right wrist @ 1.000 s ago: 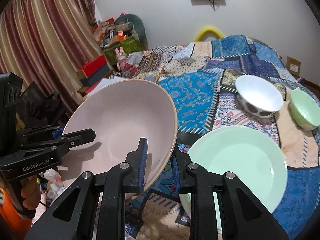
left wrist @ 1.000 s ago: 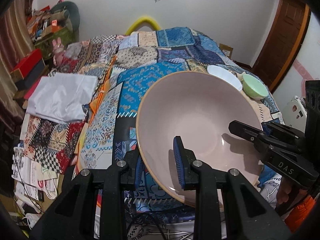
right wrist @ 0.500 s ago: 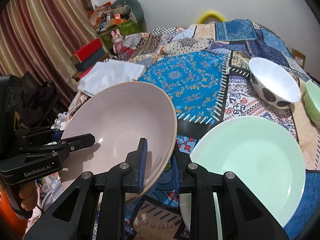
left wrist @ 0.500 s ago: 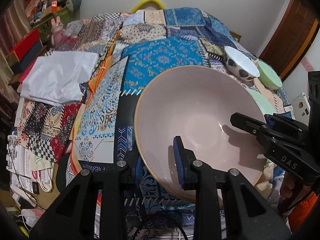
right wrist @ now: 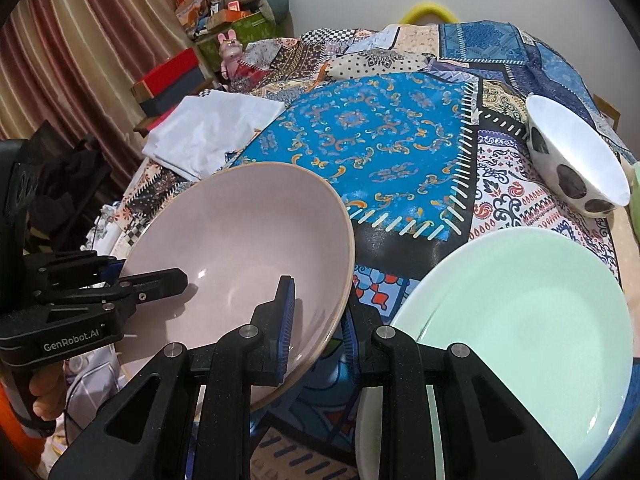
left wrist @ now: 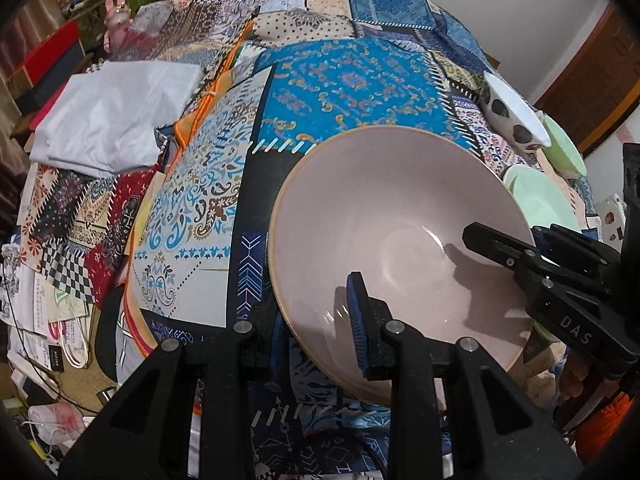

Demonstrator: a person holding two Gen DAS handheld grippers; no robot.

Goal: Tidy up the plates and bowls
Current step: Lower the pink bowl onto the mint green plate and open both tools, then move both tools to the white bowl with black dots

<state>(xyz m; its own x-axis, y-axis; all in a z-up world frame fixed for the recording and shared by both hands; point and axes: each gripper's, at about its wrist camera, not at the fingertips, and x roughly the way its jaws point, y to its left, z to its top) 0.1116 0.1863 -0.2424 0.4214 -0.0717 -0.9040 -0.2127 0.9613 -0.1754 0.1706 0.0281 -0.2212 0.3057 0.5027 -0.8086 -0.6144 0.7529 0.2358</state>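
Right wrist: both tools (right wrist: pixel 318 322) on pink bowl (right wrist: pixel 240 248)

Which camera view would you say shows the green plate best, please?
The right wrist view: the green plate fills the lower right, nearly its whole face visible. In the left wrist view, only a sliver shows behind the rim of the pink bowl.
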